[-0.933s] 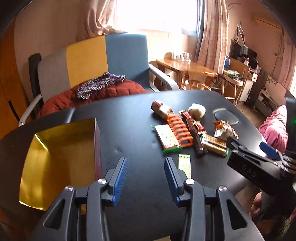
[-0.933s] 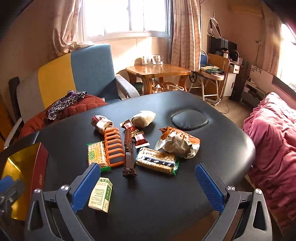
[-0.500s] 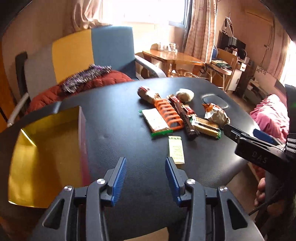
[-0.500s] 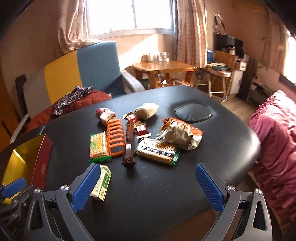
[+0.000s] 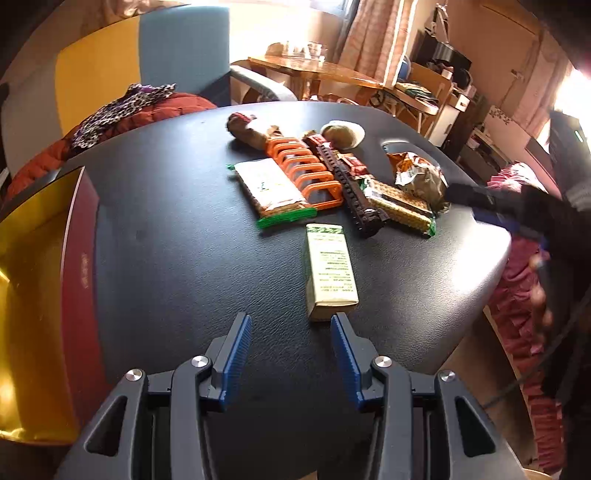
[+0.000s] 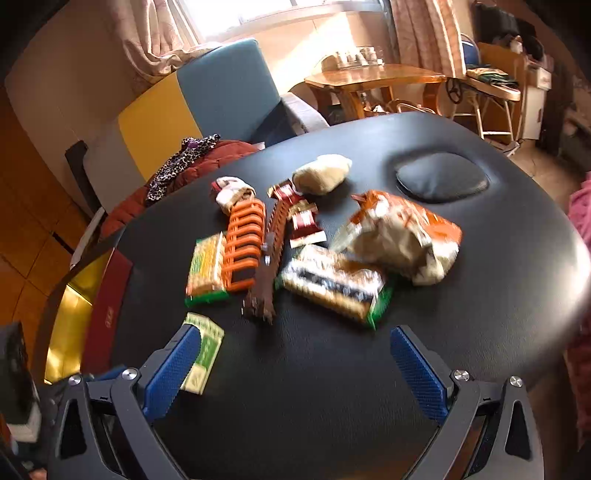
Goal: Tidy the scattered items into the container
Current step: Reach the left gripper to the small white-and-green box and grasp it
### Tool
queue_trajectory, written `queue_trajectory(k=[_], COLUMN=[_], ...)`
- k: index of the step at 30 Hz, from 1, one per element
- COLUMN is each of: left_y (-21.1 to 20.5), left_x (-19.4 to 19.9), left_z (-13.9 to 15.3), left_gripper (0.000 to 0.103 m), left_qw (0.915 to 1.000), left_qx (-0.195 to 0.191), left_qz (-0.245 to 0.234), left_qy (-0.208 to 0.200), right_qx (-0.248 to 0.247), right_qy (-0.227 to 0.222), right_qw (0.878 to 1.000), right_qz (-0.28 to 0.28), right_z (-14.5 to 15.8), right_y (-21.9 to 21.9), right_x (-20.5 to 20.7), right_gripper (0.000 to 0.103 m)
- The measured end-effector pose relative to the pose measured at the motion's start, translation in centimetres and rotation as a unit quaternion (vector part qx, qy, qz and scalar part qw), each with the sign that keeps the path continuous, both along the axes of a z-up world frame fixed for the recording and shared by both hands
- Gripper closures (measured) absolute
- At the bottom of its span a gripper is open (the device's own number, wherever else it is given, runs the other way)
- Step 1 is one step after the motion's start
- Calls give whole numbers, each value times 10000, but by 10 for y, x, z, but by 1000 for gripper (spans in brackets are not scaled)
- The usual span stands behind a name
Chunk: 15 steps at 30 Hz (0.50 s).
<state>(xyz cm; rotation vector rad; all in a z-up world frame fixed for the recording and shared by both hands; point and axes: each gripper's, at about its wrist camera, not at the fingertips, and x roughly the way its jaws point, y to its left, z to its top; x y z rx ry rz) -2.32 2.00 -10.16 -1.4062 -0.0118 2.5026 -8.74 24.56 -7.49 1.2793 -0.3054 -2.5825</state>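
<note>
My left gripper [image 5: 291, 326] has closed in on the small green-and-cream carton [image 5: 330, 271], jaws just widened, nothing grasped; right gripper [image 6: 295, 350] gapes empty.

Room lit hard by sun through window [image 6: 258, 14], pinkish curtains [image 6: 424, 33] hung either side. Blue-yellow-grey armchair [image 6: 221, 92] parked behind black padded table [image 6: 369, 369], red quilted jacket [image 5: 162, 110] dumped on seat. Wooden side table [image 6: 376, 77] set by window, cluttered desk [image 5: 421, 96] seen further right.
</note>
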Motion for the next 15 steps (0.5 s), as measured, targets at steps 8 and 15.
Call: queue_trajectory(k=[8,15], left_y=[7,22], left_x=[-18,-44], left_z=[-3,-5], left_gripper=[58,58], left_qw=[9997,9995], left_qx=[-66,43], left_qz=[-227,-299], left_qy=[52,11], right_qx=[188,518], right_qy=[40,-442], right_qw=[9996,9971], right_qz=[-185,-333], right_z=[14,-17], right_y=[26,38], right_x=[-83,-114], right_gripper=[0,0])
